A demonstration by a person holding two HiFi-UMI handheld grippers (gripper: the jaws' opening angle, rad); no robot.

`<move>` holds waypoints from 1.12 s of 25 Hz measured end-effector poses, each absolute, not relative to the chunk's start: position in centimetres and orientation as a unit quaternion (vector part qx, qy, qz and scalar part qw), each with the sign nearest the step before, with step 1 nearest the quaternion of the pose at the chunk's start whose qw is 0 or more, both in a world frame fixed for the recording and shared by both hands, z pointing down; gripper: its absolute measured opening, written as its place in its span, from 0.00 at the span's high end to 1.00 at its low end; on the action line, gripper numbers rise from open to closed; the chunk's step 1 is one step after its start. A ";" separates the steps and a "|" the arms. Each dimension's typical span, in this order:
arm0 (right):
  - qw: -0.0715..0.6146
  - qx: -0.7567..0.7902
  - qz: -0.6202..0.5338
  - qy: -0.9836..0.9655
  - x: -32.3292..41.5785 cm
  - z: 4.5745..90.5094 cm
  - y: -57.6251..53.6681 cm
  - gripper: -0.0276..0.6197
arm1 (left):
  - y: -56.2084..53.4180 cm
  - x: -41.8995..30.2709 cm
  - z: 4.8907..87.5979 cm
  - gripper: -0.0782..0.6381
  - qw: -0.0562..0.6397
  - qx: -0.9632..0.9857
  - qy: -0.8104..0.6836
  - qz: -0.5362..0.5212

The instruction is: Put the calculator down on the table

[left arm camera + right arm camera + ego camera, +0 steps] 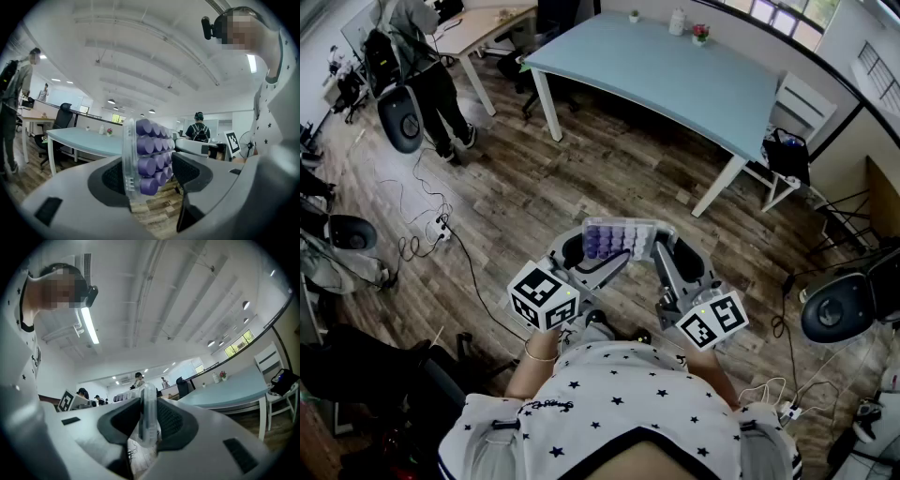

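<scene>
The calculator (619, 237), a clear-bodied one with rows of purple keys, is up in the air in front of the person, carried between the two grippers over the wooden floor (534, 187). It is not on the light blue surface (675, 84), which stands well apart from it, beyond the near edge.

The left gripper (586, 255) has the calculator's left end. Its fingers (187, 171) stand wide and clamp the body across its thickness: the clear back lies against one pad and the purple keys face the other. In the left gripper view the calculator stands on edge between them.

The right gripper (664, 251) takes the opposite end. Its fingers (171, 420) are drawn close and pinch the thin clear rim, which shows as a narrow upright strip between the two dark pads.

On the surface, a white bottle (677, 21) and two small potted plants stand along the far edge. A white chair (802, 98) sits by its right corner, with a black bag (787, 155) below it. A person (431, 66) stands on the floor at the upper left, and cables (422, 225) trail across the boards.
</scene>
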State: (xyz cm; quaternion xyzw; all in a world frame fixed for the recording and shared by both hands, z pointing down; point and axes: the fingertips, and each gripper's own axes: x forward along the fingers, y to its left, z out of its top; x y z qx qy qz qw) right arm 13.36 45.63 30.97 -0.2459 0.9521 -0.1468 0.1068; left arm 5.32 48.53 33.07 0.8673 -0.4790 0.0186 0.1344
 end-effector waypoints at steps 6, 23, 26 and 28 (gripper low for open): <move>0.105 -0.252 -0.150 0.950 13.3 31.4 45.4 0.79 | 48.2 5.3 33.4 0.48 0.139 0.869 -0.474 0.019; 0.101 -0.250 -0.157 0.950 9.2 31.4 44.2 0.81 | 46.8 1.3 33.5 0.48 0.138 0.870 -0.473 0.025; 0.100 -0.247 -0.160 0.951 7.3 31.5 43.6 0.81 | 46.3 -0.6 33.6 0.48 0.136 0.868 -0.477 0.024; 0.097 -0.245 -0.162 0.951 6.0 31.8 43.5 0.81 | 46.3 -1.9 33.9 0.48 0.137 0.867 -0.479 0.023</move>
